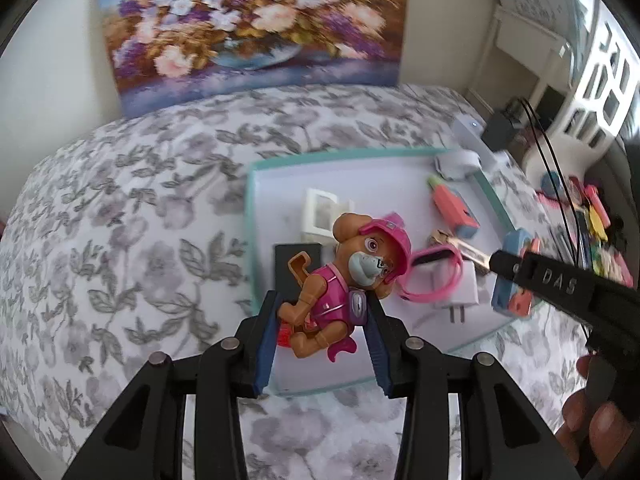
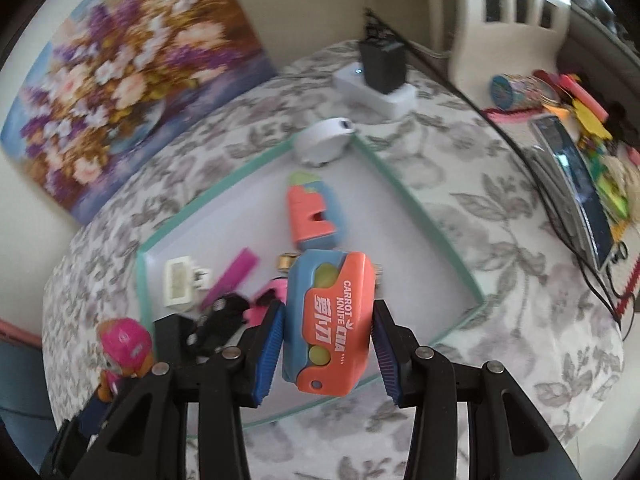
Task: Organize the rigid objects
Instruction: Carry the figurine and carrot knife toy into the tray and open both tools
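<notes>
Holding now: we carry two toys above a shallow white tray with a teal rim [image 1: 256,240], which lies on a bed spread with a grey floral quilt [image 1: 120,208].
Left gripper [image 1: 322,320]: our blue-padded fingers [image 1: 267,336] are clamped on a brown plastic puppy figure in a pink helmet and vest [image 1: 344,272], held over the tray's near edge.
Right gripper [image 2: 328,344]: our fingers [image 2: 269,352] are pressed against the sides of an orange and blue plastic carrot knife toy printed "CARROT KNIFE" [image 2: 332,320], also above the tray.
In the tray: a second orange and blue carrot-shaped toy [image 2: 312,216], a white round gadget [image 2: 324,140] at the far corner, a white rectangular frame piece [image 2: 180,284], a pink loop strap [image 1: 434,276] and a white plug adapter [image 1: 460,292].
Beyond the tray: a floral painting [image 1: 248,24] leans against the wall.
</notes>
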A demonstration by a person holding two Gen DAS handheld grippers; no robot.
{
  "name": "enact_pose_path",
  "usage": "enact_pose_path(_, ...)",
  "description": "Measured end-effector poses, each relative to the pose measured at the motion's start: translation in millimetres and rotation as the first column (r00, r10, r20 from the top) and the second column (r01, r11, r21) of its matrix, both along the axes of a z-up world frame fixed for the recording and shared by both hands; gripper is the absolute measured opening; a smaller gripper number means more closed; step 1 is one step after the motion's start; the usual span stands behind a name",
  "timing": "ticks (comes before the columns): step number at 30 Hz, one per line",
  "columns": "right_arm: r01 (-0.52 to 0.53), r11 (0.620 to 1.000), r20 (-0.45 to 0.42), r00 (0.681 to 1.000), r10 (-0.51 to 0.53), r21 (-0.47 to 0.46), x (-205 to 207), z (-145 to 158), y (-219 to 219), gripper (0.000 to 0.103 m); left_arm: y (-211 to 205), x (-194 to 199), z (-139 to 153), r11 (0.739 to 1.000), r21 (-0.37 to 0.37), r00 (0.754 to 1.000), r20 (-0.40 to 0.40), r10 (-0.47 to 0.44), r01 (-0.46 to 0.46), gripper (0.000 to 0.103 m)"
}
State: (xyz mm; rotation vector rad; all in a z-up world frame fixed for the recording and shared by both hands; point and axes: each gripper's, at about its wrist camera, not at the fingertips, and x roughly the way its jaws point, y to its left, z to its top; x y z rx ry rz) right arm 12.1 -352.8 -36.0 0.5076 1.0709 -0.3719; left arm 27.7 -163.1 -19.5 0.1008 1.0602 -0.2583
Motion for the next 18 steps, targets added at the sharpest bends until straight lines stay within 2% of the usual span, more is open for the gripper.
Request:
enact_pose_path(5, 0.044, 0.999, -0.01, 0.999, -0.044, -0.004, -3.4, -5.6, -14.4, 0.046, -19.5, -4.0, -8.2, 0.998, 0.021, 0.998, -0.006, -0.058, 0.058, 0.042)
enact_pose_path(10, 0.047, 0.999, -0.026, 0.999, -0.046, 0.004, -0.9, -13.2, -15.5, 0.046, -33.4, -7.3, -19.1, 0.994, 0.053, 0.995, -0.023, -0.095, 0.096, 0.042)
enact_pose_path(18, 0.005, 1.0, -0.068, 0.998, -0.006, -0.014, 8.7, -26.7, -7.0, 0.046, -34.5, -4.7, -30.6, 0.994, 0.067, 0.995, -0.057, -0.085, 0.089, 0.042)
